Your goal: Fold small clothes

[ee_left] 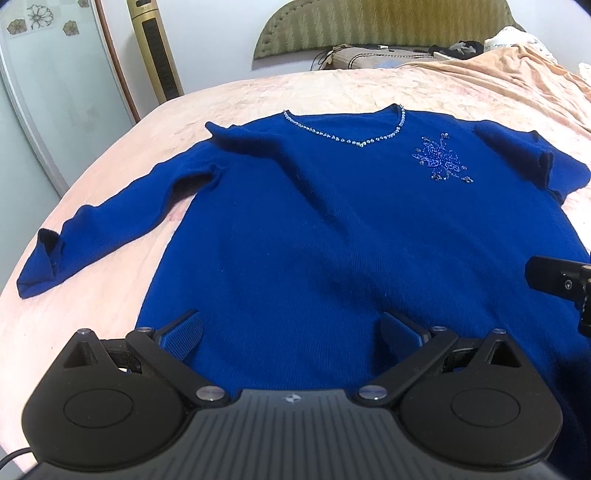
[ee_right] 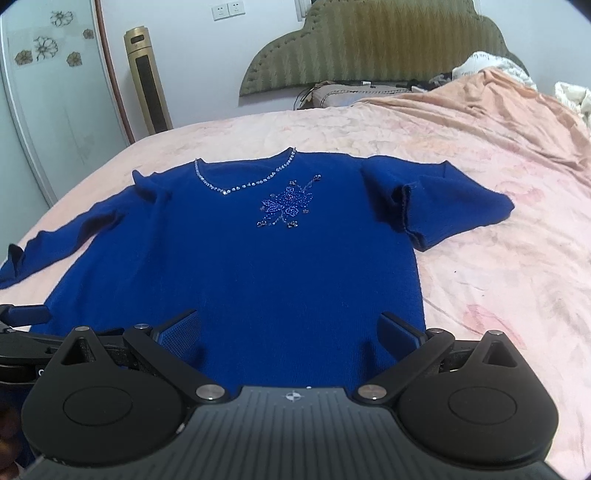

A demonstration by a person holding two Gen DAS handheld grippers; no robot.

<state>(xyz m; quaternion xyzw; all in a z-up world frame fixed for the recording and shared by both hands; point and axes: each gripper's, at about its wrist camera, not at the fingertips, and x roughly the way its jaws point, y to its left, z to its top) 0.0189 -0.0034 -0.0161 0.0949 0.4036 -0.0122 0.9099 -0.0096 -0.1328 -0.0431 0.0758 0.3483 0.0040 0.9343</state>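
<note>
Both claws hang low over the near hem of the blue sweater [ee_left: 314,229]: the left gripper [ee_left: 291,332] and the right gripper [ee_right: 291,330] each stand spread wide with nothing between the pads. That sweater lies face up on a pink bedspread [ee_right: 480,184], neckline towards a green padded headboard [ee_right: 369,40]. A gold tower fan [ee_left: 155,48] stands by the wall. Only the left view shows the long sleeve [ee_left: 92,232] fully stretched out; the right view shows the other sleeve [ee_right: 443,199], apparently doubled back, and two wall sockets [ee_right: 229,10].
</note>
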